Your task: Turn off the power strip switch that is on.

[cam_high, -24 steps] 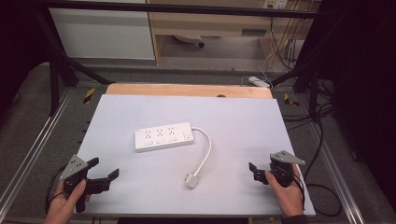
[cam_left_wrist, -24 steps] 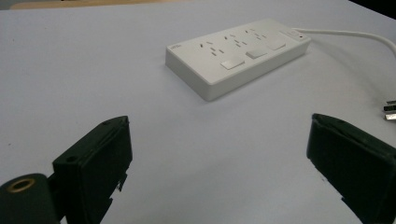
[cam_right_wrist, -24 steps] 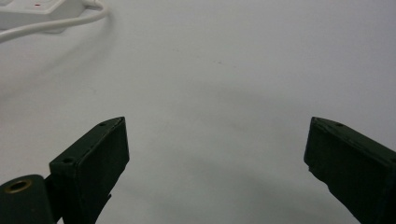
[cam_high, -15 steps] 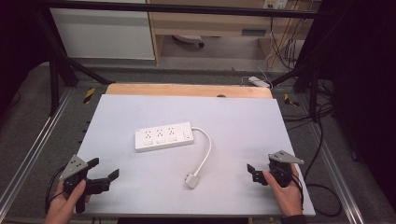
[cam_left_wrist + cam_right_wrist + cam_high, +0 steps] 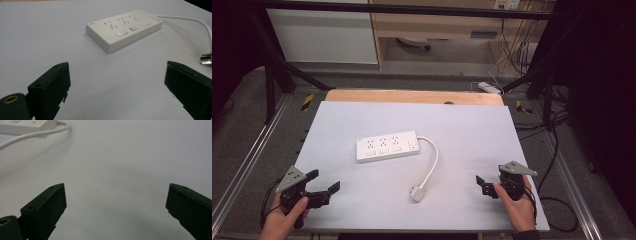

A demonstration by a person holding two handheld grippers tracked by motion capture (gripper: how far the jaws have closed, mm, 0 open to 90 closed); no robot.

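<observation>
Nothing started yet tbh: white power strip [image 5: 387, 147] mid bench [image 5: 472, 130], plug [image 5: 416, 193] loose. Left gripper [image 5: 323, 186], right gripper [image 5: 484, 184] near corners, jaws wide, empty.

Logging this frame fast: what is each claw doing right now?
Left claw: open, holding nothing.
Right claw: open, holding nothing.

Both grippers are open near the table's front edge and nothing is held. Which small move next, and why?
Probably ease the right gripper forward-left toward the white plug ending the white power strip's cable. Its jaws stand wide apart over bare table, and the plug lies loose, nearer it than the left gripper.
</observation>
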